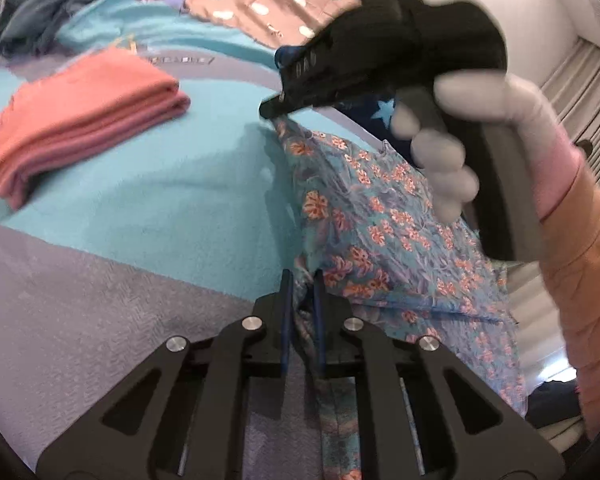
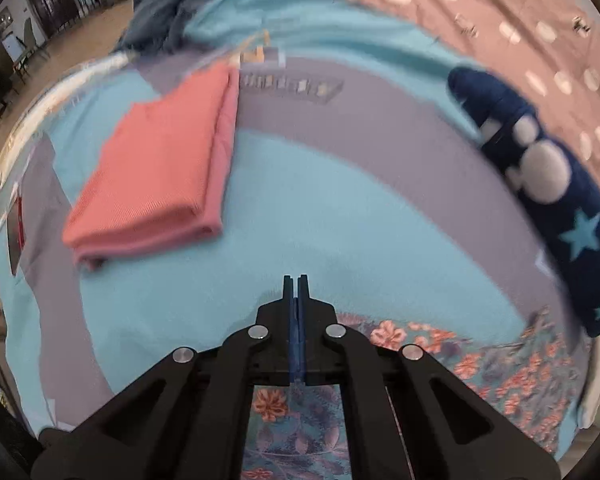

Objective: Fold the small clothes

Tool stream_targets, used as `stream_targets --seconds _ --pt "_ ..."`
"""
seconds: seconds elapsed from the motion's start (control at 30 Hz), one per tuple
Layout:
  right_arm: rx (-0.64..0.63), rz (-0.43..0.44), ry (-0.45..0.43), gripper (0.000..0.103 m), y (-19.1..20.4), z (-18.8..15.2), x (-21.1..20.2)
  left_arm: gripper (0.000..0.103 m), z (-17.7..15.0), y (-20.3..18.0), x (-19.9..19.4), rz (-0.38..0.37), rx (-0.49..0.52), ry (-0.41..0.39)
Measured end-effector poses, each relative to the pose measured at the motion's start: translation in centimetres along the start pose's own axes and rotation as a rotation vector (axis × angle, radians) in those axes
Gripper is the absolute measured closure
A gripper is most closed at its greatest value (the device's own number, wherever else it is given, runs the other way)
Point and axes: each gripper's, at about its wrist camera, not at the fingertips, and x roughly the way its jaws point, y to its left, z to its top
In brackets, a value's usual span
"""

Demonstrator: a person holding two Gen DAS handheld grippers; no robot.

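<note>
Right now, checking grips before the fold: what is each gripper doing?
Left gripper: shut on the floral garment.
Right gripper: shut on the floral garment's edge.

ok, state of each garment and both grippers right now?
left gripper: shut on floral garment edge
right gripper: shut on the floral garment's far edge
floral garment: spread out, unfolded
pink garment: folded, lying flat on towel
navy star garment: unfolded, lying aside
dotted mauve cloth: loose, unfolded
</note>
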Motion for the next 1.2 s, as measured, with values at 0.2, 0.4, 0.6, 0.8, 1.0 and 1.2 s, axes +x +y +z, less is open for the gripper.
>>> stream_targets --seconds 0.2,0.4,0.6,0.8,1.0,1.2 --pt "0.159 0.045 -0.165 0.091 -4.7 -2.6 -4.4 0.090 0.0 -0.1 -0.2 -0.013 -0.006 -0.002" --pt "0.303 0.061 -0.217 0.088 -11.3 -12.8 -9.1 0.090 -0.2 0.3 -1.2 -0.025 -0.020 -0.038" --pt "0.487 0.130 -0.216 0.087 -15.0 -26.8 -9.7 0.091 1.7 -2.4 -4.4 -0.081 0.051 -0.157" --pt "0.578 0.157 -0.293 0.084 -16.2 -31.0 -8.0 0.088 2.8 -6.6 3.4 0.138 0.199 0.048" --pt "0.605 0.167 -0.360 0.083 -16.9 -34.8 -11.0 0.087 2.5 -7.4 4.9 0.252 0.231 0.074" --pt "0.820 -0.027 -0.476 0.079 -25.4 -44.8 -15.9 0.063 2.0 -11.5 3.6 0.256 0.287 0.021"
